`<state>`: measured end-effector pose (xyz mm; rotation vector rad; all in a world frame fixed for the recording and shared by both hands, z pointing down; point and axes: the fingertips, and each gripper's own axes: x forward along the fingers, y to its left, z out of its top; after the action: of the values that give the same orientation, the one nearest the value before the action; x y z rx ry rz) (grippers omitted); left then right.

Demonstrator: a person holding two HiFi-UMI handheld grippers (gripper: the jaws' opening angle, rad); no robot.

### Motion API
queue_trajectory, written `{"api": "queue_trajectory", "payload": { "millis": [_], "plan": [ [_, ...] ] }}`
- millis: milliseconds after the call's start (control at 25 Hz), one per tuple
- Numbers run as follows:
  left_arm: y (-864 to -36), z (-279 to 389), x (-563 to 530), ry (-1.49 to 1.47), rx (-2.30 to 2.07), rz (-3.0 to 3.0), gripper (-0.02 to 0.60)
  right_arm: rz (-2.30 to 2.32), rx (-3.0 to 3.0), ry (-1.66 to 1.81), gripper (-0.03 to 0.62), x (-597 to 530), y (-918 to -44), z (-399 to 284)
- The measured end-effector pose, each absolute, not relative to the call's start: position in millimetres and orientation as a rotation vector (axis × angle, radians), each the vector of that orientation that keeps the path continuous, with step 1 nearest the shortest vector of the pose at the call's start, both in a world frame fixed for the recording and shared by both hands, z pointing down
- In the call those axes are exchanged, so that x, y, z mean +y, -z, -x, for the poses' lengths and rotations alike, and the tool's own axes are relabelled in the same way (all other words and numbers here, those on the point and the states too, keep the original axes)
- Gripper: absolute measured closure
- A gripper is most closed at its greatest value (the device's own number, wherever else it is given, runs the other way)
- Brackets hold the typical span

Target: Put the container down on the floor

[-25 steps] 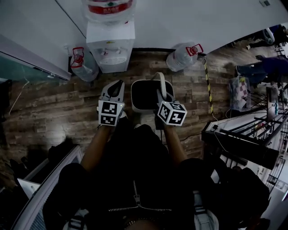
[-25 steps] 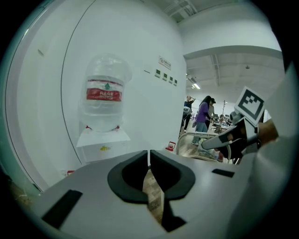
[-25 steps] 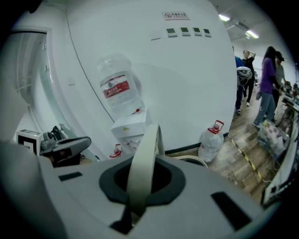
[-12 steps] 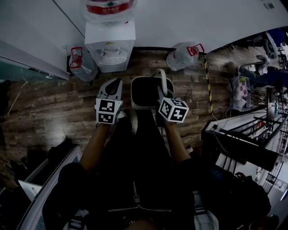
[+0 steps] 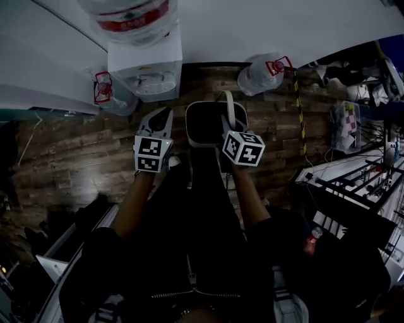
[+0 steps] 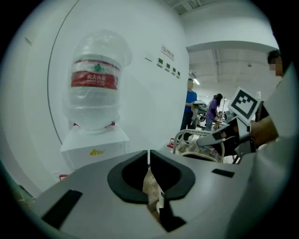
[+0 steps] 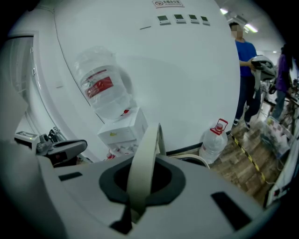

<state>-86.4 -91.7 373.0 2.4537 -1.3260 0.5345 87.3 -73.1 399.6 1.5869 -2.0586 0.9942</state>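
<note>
A white container (image 5: 211,123) with a dark inside hangs above the wooden floor, in front of the person's knees. Its pale arched handle (image 5: 228,110) runs up between the jaws of my right gripper (image 5: 225,130), which is shut on it. The right gripper view shows the handle strap (image 7: 145,163) pinched between the pads, with the container rim (image 7: 198,161) below. My left gripper (image 5: 162,117) hovers just left of the container, its jaws shut with nothing between them (image 6: 149,157). From the left gripper view the container (image 6: 194,148) and right gripper (image 6: 219,138) show at right.
A white water dispenser (image 5: 144,69) with a large bottle (image 5: 129,16) stands against the curved wall ahead. Spare water bottles (image 5: 262,72) (image 5: 107,91) sit on the floor at either side. Yellow-black tape (image 5: 298,110) and metal racks (image 5: 353,189) lie right. People (image 7: 244,70) stand far right.
Both grippers and the hanging container have moved forward toward the water dispenser, which now looks nearer and larger. The right grip on the handle is unchanged.
</note>
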Motion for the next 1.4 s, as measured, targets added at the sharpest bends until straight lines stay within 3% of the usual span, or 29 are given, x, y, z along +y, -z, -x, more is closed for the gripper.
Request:
{"api": "queue_trajectory", "payload": {
  "millis": [720,1400],
  "plan": [
    [-454,42,-185,-0.573,-1.319,-2.39,0.555,-1.523,-2.088,-1.001,0.583,-205,-485,-121],
    [-613,27,-233,-0.541,-1.367,-2.309,0.555,-1.378,-2.14,-0.953,0.583,-334,-662,-96]
  ]
}}
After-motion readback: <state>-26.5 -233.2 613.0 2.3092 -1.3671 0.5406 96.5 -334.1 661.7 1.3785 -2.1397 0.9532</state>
